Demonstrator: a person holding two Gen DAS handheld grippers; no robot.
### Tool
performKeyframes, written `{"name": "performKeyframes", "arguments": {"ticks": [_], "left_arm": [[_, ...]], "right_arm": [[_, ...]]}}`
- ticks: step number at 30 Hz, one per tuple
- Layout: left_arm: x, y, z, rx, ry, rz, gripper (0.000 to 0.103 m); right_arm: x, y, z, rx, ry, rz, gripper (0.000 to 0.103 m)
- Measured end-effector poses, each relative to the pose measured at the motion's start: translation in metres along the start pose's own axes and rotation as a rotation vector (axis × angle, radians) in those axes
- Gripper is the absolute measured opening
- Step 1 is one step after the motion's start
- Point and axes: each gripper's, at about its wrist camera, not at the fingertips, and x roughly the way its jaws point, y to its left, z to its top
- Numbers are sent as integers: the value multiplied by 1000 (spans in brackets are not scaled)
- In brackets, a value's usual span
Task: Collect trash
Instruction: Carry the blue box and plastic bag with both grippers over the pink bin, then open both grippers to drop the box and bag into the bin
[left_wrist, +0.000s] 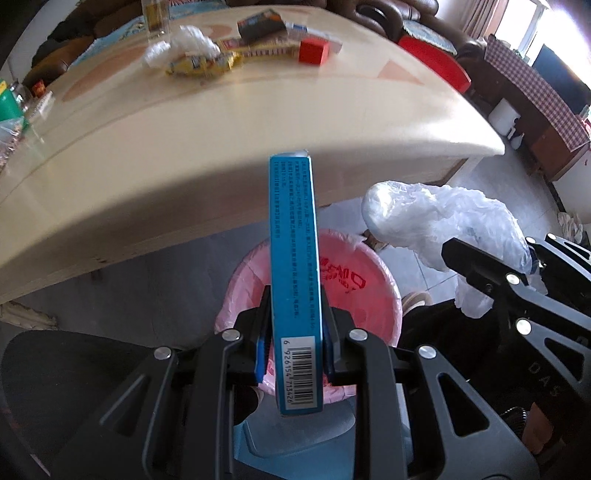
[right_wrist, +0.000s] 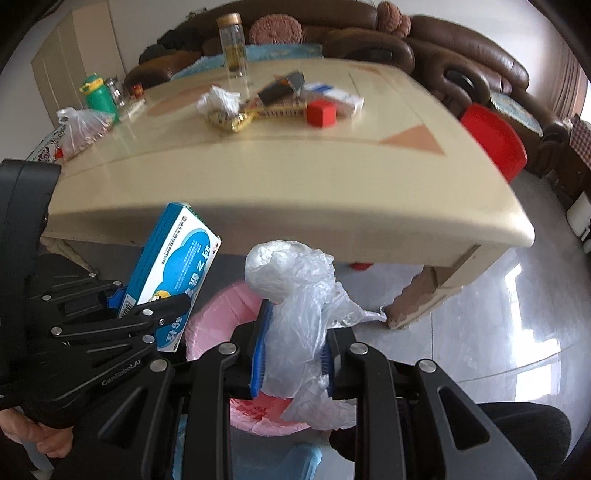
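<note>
While both pieces hang over the bin, each sits where a simple release should drop it in.

Left hand-held gripper (left_wrist: 291, 345): closed tight on the blue box (left_wrist: 293, 266), pads pressing its two broad faces near the barcode end, so the narrow printed side faces the camera and the box stands on end; held that way, it looks free to slide straight down when the jaws part.

Blue box: off the surface, in front of its near edge, poised above the pink-lined bin (left_wrist: 354, 291).

Pink-lined bin: on the floor below the near edge of the surface (left_wrist: 258, 122), likely set there so trash need only be carried a short way off the edge.

Right hand-held gripper (right_wrist: 293, 349): closed on the crumpled plastic bag (right_wrist: 295, 295), pinching its middle while loose ends bulge above and trail below; a bunched grip suits something this limp.

Crumpled plastic bag: held above the bin's rim, just right of the box.

Remaining trash (right_wrist: 225, 107): wrappers, a red box (right_wrist: 322, 112) and cartons (right_wrist: 340, 98) grouped toward the far edge of the surface, well apart from both grippers, so I judge several more trips are needed.

Risk: the light bag may cling to the pads or drift past the rim.
</note>
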Motion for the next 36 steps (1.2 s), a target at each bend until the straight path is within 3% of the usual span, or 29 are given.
{"name": "performKeyframes", "arguments": {"ticks": [26,36], "left_arm": [[133,3,14,-12,313,-33,23],[174,6,19,-39,415,-62,23]], "right_arm": [[138,-27,-25,33,314,39,24],[161,-28,-33,16,386,72,25]]}}
